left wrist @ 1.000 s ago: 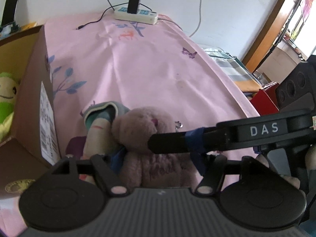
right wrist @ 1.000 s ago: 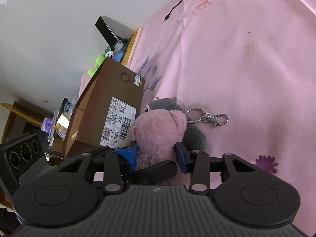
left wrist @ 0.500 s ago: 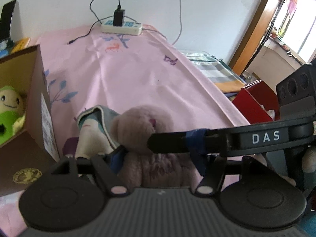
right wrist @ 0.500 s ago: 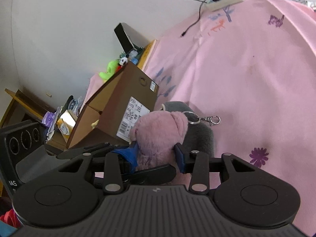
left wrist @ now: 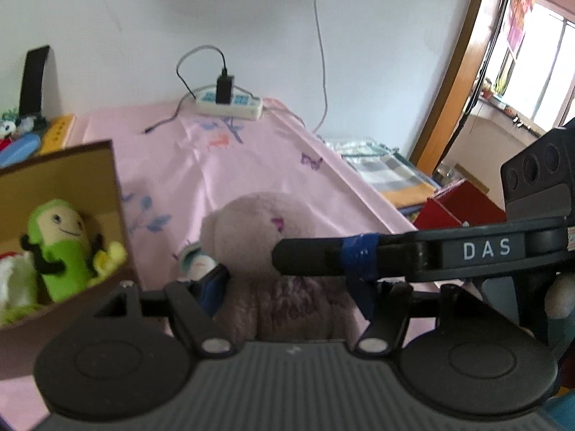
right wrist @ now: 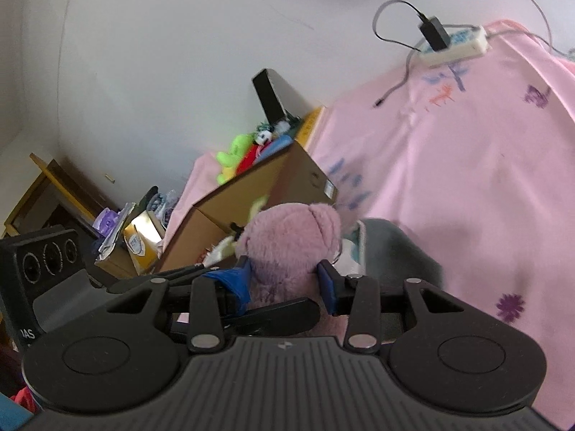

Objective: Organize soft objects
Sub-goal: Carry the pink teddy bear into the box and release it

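A pink plush bear [left wrist: 258, 230] hangs above the pink bedsheet [left wrist: 251, 165], held from two sides. My left gripper [left wrist: 291, 291] is shut on its body. The right gripper's finger [left wrist: 323, 255], wrapped in blue tape, crosses the bear's front. In the right wrist view my right gripper [right wrist: 284, 283] is shut on the bear [right wrist: 291, 240] just below its head. An open cardboard box [left wrist: 77, 165] stands to the left with a green plush toy [left wrist: 59, 248] inside. A small grey and teal soft toy [right wrist: 391, 248] sits right beside the bear; I cannot tell whether it rests on the bed.
A white power strip [left wrist: 228, 106] with a black charger and cables lies at the far end of the bed by the wall. More toys [right wrist: 248, 151] are piled behind the box [right wrist: 287, 176]. A red box [left wrist: 456, 208] and folded cloth sit off the bed's right side.
Both grippers have risen with the bear off the sheet. The open box now shows its inside and the green plush, and more of the wall is in view.
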A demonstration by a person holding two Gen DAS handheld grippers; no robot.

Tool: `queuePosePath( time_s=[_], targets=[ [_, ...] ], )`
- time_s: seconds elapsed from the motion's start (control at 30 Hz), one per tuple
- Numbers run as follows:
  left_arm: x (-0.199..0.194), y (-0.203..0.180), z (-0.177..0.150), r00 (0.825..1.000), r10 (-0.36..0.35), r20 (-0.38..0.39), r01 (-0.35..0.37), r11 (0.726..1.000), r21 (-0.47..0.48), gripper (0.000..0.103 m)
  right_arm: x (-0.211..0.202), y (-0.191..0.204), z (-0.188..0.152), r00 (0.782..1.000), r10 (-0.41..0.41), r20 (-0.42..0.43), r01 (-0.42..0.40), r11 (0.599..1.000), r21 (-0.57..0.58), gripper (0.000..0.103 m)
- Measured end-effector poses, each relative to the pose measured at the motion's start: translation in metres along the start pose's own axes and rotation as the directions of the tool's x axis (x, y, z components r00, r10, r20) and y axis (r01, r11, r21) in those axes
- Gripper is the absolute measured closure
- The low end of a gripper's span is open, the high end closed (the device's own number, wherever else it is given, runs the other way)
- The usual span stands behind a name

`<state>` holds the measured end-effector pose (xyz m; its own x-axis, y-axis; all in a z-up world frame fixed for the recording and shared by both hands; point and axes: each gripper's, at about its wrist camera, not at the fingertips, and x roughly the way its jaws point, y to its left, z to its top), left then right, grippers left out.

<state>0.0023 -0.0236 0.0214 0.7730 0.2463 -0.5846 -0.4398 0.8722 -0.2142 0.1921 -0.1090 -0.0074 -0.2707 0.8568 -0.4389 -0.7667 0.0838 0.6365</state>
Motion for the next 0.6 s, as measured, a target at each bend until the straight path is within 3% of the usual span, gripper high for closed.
queuePosePath(
  time_s=[0.3, 0.6],
  targets=[
    [-0.060, 0.059, 0.011, 0.995, 0.007, 0.102, -0.007, 1.000, -0.007, 0.036, 0.036, 0.061, 0.009, 0.997, 0.031, 0.067, -0.027, 0.998, -0.055, 0.079],
    [-0.117, 0.145, 0.025, 0.977, 0.070, 0.200, -0.059, 0.996, -0.063, 0.036, 0.107, 0.126, 0.029, 0.990, 0.113, 0.086, -0.102, 0.986, -0.129, 0.079]
  ],
)
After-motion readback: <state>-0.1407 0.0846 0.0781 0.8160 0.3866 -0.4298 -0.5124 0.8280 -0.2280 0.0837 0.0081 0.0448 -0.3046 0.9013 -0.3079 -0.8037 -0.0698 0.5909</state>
